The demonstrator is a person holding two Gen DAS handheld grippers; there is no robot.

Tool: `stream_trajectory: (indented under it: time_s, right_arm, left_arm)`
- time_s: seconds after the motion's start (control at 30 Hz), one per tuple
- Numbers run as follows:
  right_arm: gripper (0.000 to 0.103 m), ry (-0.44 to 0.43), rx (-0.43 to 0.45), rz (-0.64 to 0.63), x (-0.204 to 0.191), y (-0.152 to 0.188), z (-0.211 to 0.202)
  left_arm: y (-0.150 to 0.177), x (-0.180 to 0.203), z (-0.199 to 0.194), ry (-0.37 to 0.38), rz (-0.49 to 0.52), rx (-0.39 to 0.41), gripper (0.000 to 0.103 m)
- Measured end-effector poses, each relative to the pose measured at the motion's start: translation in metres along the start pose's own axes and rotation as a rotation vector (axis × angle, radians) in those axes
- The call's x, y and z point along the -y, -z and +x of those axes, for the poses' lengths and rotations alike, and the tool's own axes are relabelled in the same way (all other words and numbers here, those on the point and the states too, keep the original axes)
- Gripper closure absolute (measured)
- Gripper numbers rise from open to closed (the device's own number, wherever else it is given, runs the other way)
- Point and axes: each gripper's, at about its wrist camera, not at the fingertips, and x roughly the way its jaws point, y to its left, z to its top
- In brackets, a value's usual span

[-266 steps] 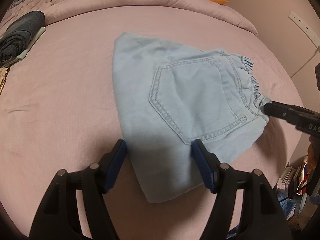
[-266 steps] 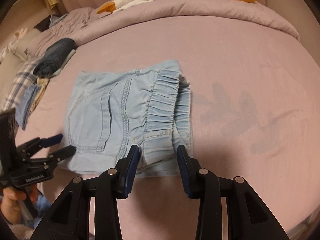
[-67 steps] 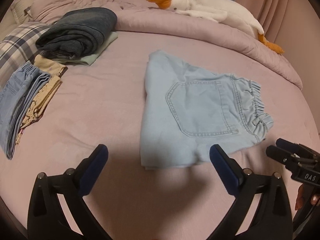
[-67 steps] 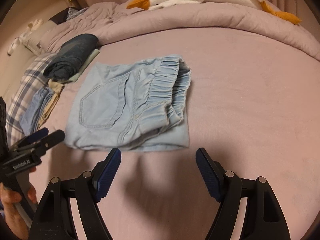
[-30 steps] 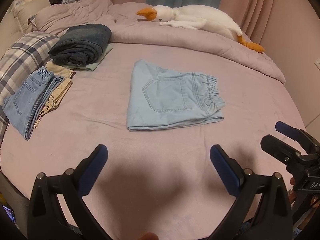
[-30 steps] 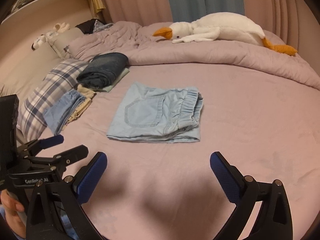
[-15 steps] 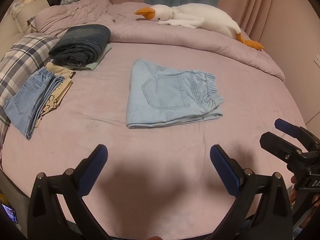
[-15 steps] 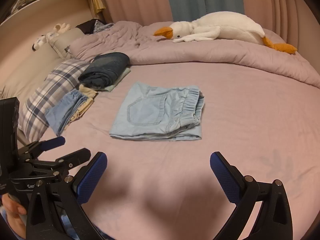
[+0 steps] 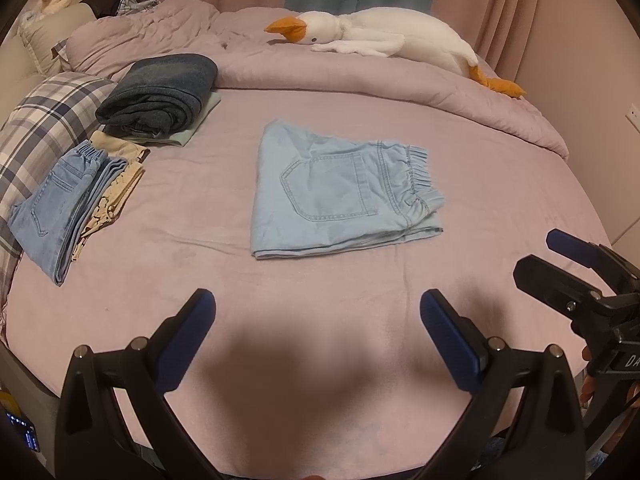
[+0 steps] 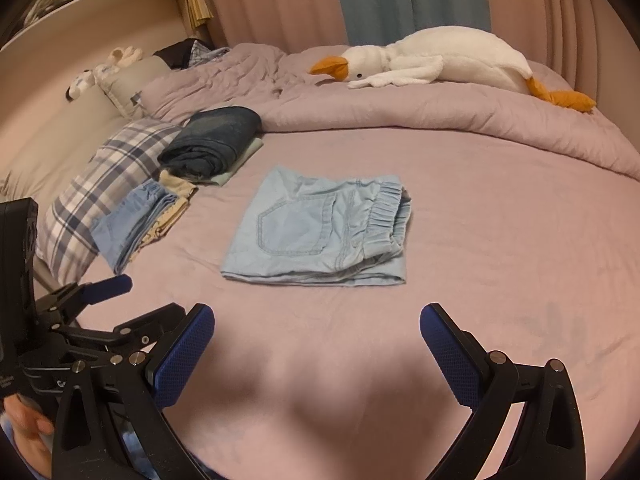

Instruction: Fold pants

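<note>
Light blue denim pants (image 9: 340, 192) (image 10: 324, 228) lie folded into a flat rectangle in the middle of the pink bed, back pocket up, elastic waistband at the right. My left gripper (image 9: 318, 320) hangs open near the bed's front edge, well short of the pants, with nothing between its fingers. My right gripper (image 10: 316, 334) is open too, also back from the pants. In the left wrist view the right gripper (image 9: 560, 258) shows at the right edge. In the right wrist view the left gripper (image 10: 120, 300) shows at the lower left, held by a hand.
Folded dark jeans (image 9: 160, 94) and a stack of folded lighter clothes (image 9: 68, 200) lie at the left beside a plaid pillow (image 9: 36, 128). A plush goose (image 9: 384, 38) rests on the rolled duvet (image 9: 360, 84) at the back. A wall stands to the right.
Both grippers have drawn back a little further from the pants, which look smaller and lie still. Earlier both were shut on the pants' edges; they now stand open.
</note>
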Motion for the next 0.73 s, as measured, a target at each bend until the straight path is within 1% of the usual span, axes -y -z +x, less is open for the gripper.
stream_trajectory:
  time_s: [0.73]
  right_arm:
    - [0.001, -0.011, 0.010, -0.023, -0.011, -0.009, 0.002]
  left_arm:
    - [-0.002, -0.003, -0.005, -0.015, -0.005, 0.020, 0.001]
